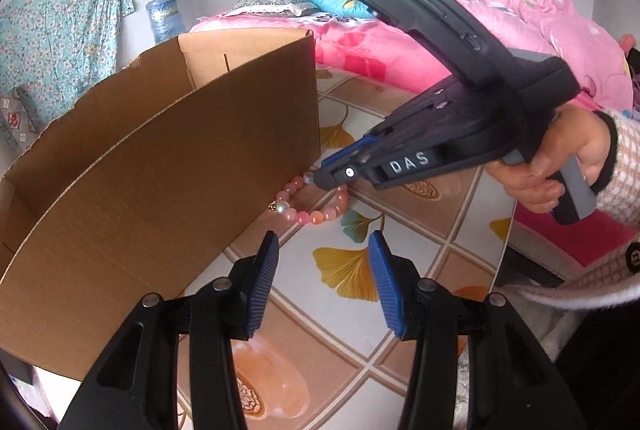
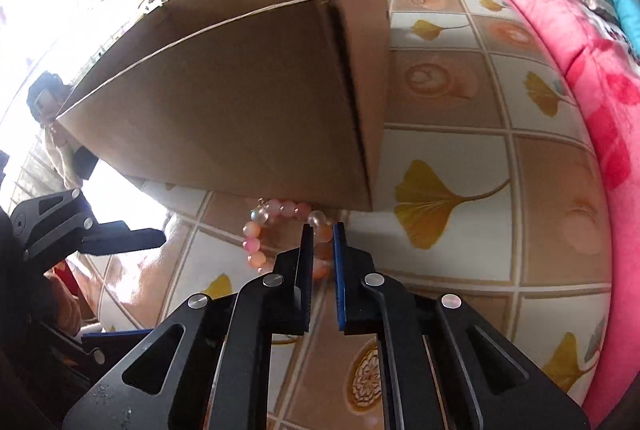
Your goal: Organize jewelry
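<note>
A bracelet (image 1: 316,216) of pink and orange beads lies on the ginkgo-patterned tablecloth (image 1: 400,230), right against the foot of an open cardboard box (image 1: 180,170). My right gripper (image 1: 316,177) points down at its far side. In the right wrist view the right gripper (image 2: 323,228) has its jaws drawn narrow around the bracelet (image 2: 256,242), with beads pinched between the pads. My left gripper (image 1: 324,242) hovers just short of the bracelet, open, with nothing between its blue pads.
The box (image 2: 240,102) stands tall to the left of the bracelet and hides its own inside. A bed with a pink quilt (image 1: 400,46) borders the table's far edge. A person's hand (image 1: 560,158) in a checked sleeve holds the right gripper.
</note>
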{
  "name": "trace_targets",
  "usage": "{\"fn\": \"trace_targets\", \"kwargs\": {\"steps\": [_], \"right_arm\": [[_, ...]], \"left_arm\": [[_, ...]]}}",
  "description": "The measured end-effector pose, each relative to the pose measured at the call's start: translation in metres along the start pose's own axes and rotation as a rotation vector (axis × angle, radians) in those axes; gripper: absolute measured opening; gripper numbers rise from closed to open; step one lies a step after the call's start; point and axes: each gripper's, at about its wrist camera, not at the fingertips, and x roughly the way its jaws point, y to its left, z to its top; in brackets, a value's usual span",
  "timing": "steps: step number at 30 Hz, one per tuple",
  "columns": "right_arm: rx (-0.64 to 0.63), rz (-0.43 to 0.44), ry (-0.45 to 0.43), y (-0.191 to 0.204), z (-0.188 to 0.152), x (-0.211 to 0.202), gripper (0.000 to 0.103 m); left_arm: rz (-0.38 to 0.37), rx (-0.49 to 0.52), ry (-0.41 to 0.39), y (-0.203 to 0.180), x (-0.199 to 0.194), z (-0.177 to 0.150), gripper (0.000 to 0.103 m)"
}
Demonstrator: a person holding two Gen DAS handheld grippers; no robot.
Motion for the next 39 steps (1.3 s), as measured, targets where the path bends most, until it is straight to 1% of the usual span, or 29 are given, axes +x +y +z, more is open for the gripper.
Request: {"fn": "trace_targets", "kwargs": {"steps": [2,4,8,12,15,20,23,25,26,27,28,29,30,33,35,36,37,39], "right_arm": [[-0.010,0.023,0.010,0.008,-0.003,0.001,0.008],[-0.010,0.065,0.022,0.017,-0.006,0.004,0.008],[-0.014,0.140,0.046,0.037,-0.009,0.010,0.008],[0.067,0.281,0.080,0.047,-0.008,0.019,0.008],[0.126,0.391,0.086,0.051,-0.007,0.020,0.008],[0.210,0.494,0.090,0.050,-0.006,0.021,0.008],[0.281,0.560,0.088,0.044,-0.006,0.023,0.008],[0.324,0.607,0.091,0.043,-0.008,0.025,0.008],[0.332,0.617,0.093,0.042,-0.006,0.026,0.008],[0.336,0.624,0.098,0.042,-0.007,0.025,0.008],[0.333,0.625,0.103,0.051,-0.010,0.029,0.008],[0.329,0.623,0.105,0.052,-0.011,0.028,0.008],[0.324,0.621,0.104,0.054,-0.012,0.027,0.008],[0.301,0.607,0.070,0.059,-0.007,0.018,0.011],[0.276,0.573,0.026,0.059,-0.003,0.009,0.015],[0.268,0.555,0.003,0.058,-0.001,0.006,0.021],[0.259,0.530,-0.013,0.058,0.000,0.005,0.023],[0.228,0.473,-0.025,0.061,0.003,0.007,0.023]], "left_arm": [[0.007,0.015,0.006,-0.001,-0.002,-0.004,0.045],[0.008,0.027,0.013,-0.003,-0.004,-0.009,0.045],[0.014,0.024,0.023,-0.006,-0.008,-0.016,0.045],[0.032,-0.012,0.039,-0.003,-0.012,-0.024,0.045],[0.038,-0.043,0.046,0.001,-0.014,-0.029,0.045],[0.057,-0.082,0.051,0.011,-0.012,-0.036,0.044],[0.059,-0.092,0.055,0.014,-0.010,-0.039,0.039],[0.075,-0.087,0.051,0.014,-0.007,-0.040,0.035],[0.086,-0.085,0.053,0.015,-0.006,-0.039,0.033],[0.097,-0.088,0.056,0.016,-0.004,-0.039,0.028],[0.106,-0.096,0.048,0.017,-0.004,-0.039,0.023],[0.106,-0.108,0.044,0.019,-0.003,-0.039,0.020],[0.107,-0.123,0.039,0.022,-0.004,-0.039,0.011],[0.101,-0.153,0.017,0.029,-0.008,-0.038,0.009],[0.104,-0.168,0.003,0.032,-0.014,-0.039,0.009],[0.106,-0.180,-0.006,0.034,-0.020,-0.041,0.009],[0.112,-0.192,-0.014,0.035,-0.024,-0.043,0.009],[0.118,-0.220,-0.026,0.040,-0.032,-0.045,0.009]]}}
